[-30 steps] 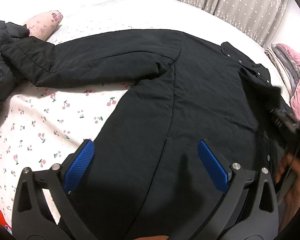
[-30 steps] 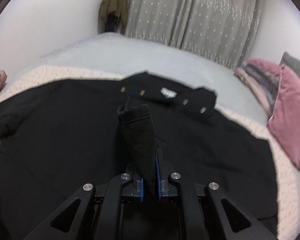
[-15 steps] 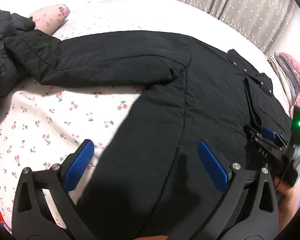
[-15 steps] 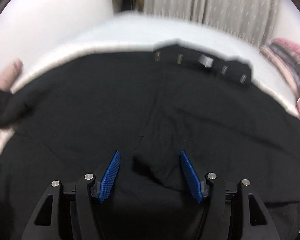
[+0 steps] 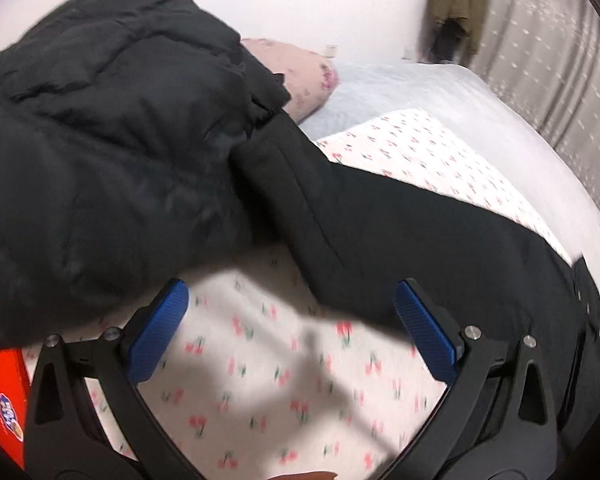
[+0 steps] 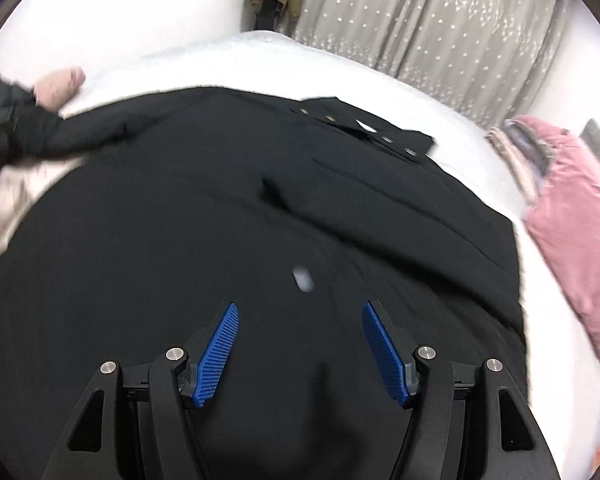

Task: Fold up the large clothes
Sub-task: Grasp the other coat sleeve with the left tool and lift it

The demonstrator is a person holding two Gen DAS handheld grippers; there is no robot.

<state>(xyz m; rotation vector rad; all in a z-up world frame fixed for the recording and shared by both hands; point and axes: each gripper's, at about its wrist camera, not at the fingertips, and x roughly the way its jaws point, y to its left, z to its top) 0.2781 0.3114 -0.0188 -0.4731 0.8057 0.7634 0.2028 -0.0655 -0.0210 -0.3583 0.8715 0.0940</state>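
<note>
Fingers (image 5: 424, 334) apart, both grippers, nothing held; 2 black coats (image 6: 180, 240), 1 pillow (image 5: 300, 76).

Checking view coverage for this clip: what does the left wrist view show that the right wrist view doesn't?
Left wrist only: the open left gripper over the cherry-print sheet, and an orange box.
Right wrist only: the open right gripper, the coat's snap-button collar, and pink folded bedding.
Both: the black coat with its outstretched sleeve, a pink pillow, grey curtains, a hanging olive jacket.
</note>
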